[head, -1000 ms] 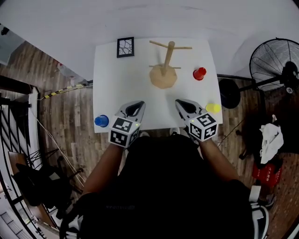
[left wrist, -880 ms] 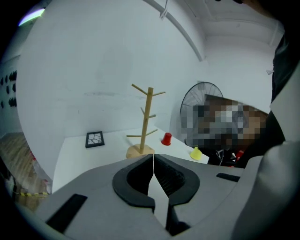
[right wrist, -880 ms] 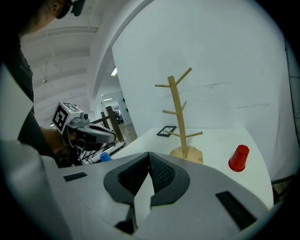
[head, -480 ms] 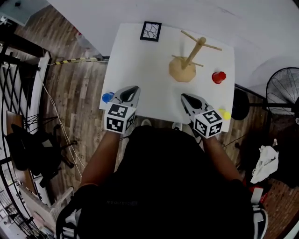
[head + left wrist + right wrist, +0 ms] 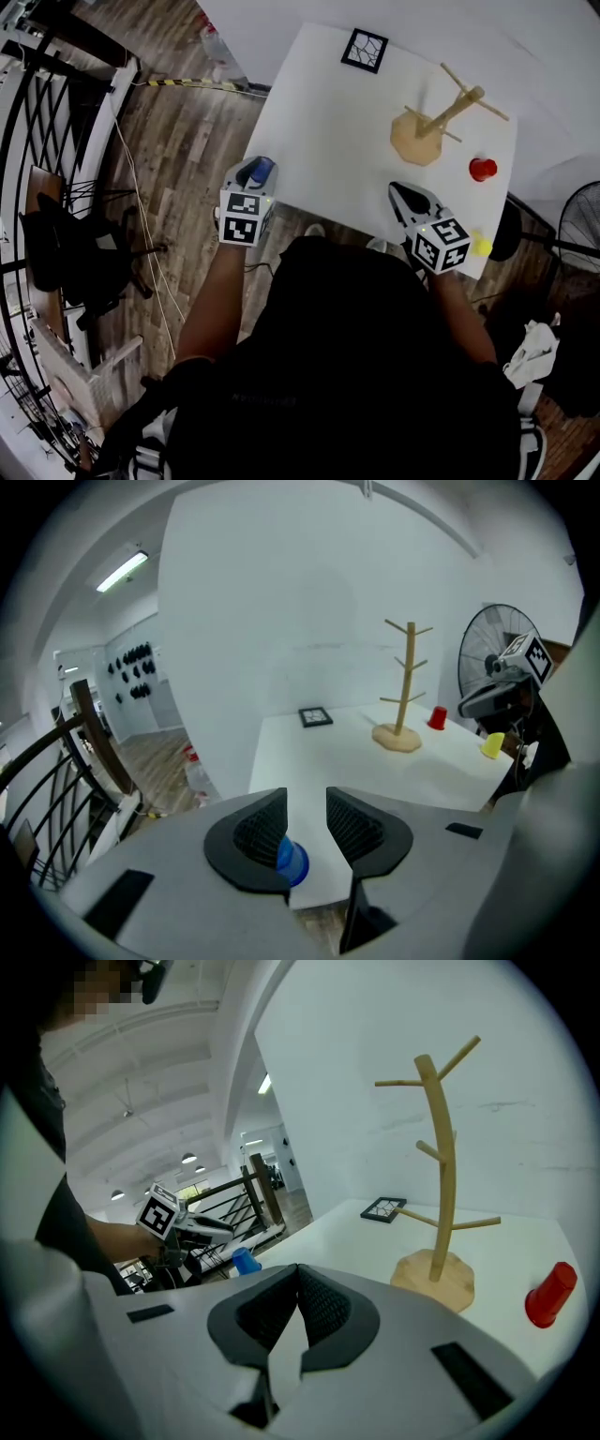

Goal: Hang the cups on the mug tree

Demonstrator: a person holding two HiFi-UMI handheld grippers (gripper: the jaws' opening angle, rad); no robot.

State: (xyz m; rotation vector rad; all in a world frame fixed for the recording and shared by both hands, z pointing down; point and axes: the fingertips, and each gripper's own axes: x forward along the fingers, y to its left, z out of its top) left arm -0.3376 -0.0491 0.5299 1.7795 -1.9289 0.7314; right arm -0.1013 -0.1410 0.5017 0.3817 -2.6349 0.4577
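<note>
Head view tells me nothing hangs yet: bare wooden mug tree (image 5: 436,127) at 2 o'clock, red plastic cup (image 5: 483,170) at its 4 o'clock, yellow plastic cup (image 5: 481,246) beside my shut, empty right hand-held gripper (image 5: 401,193), and my left hand-held gripper (image 5: 307,803), jaws just opening, with the unpinched blue plastic cup (image 5: 292,862) in their gap at 11 o'clock.

Head view overhead; gripper views share mug tree (image 5: 404,688)

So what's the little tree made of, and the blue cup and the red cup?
The mug tree looks like bare pale wood: it is tan all over, with round pegs and a dull surface that doesn't shine. The blue cup and red cup look like smooth plastic, because each is one bright, even colour. From this far away I can't be sure.
</note>
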